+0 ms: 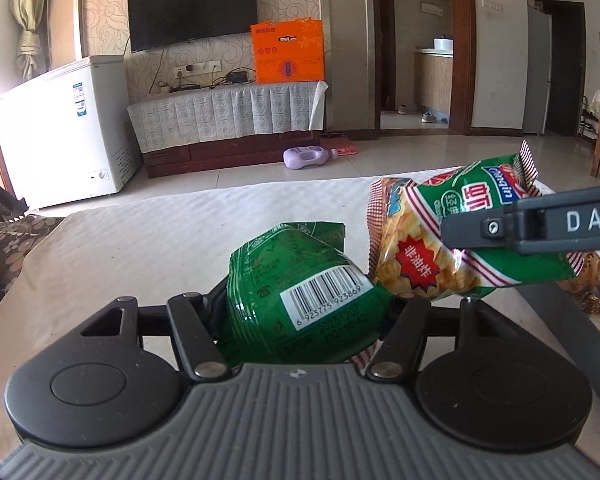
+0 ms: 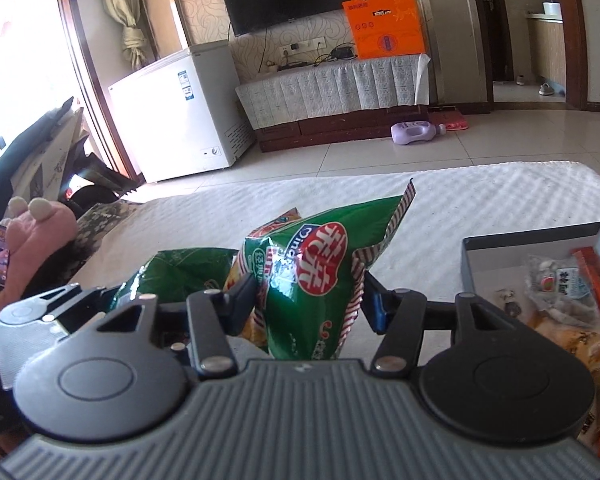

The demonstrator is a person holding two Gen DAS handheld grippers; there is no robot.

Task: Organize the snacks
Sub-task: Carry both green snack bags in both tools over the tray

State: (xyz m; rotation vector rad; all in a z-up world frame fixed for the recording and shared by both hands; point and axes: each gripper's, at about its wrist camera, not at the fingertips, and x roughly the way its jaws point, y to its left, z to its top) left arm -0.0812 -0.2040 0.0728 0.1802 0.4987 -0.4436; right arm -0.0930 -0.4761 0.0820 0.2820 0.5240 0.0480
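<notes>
The left hand-held gripper (image 1: 306,300) angles downward over the white tabletop (image 1: 140,232), its jaws clamped on a dark green snack bag (image 1: 300,280) lifted off the surface. Beside it, the right hand-held gripper (image 2: 308,300), also tilted down, pinches a green-and-red chip bag (image 2: 320,272) upright, near an open box (image 2: 540,240) of snacks

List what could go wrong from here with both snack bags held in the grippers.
1. The left gripper pinches the puffy dark green bag; squeezing may crush the contents or let it slip out.
2. The bags touch: the striped chip bag in the right gripper leans on the green one, so moving either could tug the other.
3. The box already holds snacks; a bulky bag may not fit.
</notes>
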